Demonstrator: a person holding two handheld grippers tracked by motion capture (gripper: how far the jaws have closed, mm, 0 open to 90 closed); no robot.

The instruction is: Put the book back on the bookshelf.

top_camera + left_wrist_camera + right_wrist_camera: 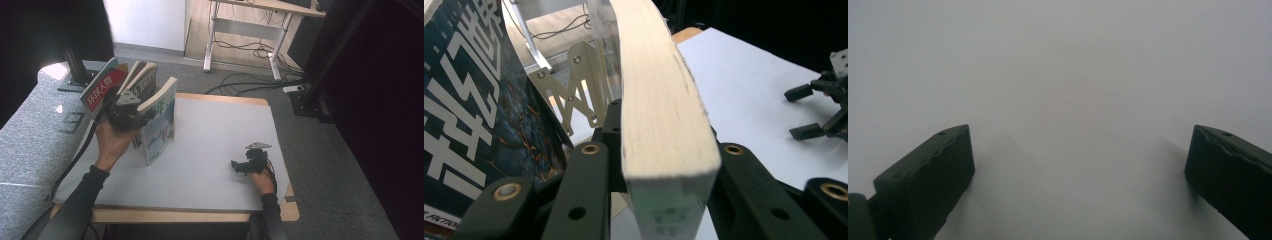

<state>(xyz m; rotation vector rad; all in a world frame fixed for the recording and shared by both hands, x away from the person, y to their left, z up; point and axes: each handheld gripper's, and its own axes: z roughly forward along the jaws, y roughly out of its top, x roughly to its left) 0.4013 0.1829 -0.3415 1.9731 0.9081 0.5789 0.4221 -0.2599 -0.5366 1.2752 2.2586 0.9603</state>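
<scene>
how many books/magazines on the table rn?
3, maybe more hidden. Red-cover magazine leans at the far left. Dark-cover one stands in the middle. Pale green-cover book stands rightmost, between the jaws of the left gripper.

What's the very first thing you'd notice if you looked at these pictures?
The books at the table's back left corner: a red-covered magazine leans outward, and a thick book with a green-and-white cover stands on the white table. The left gripper has that thick book between its jaws. Nearer the right edge, the right gripper rests over bare table, jaws wide apart.
</scene>
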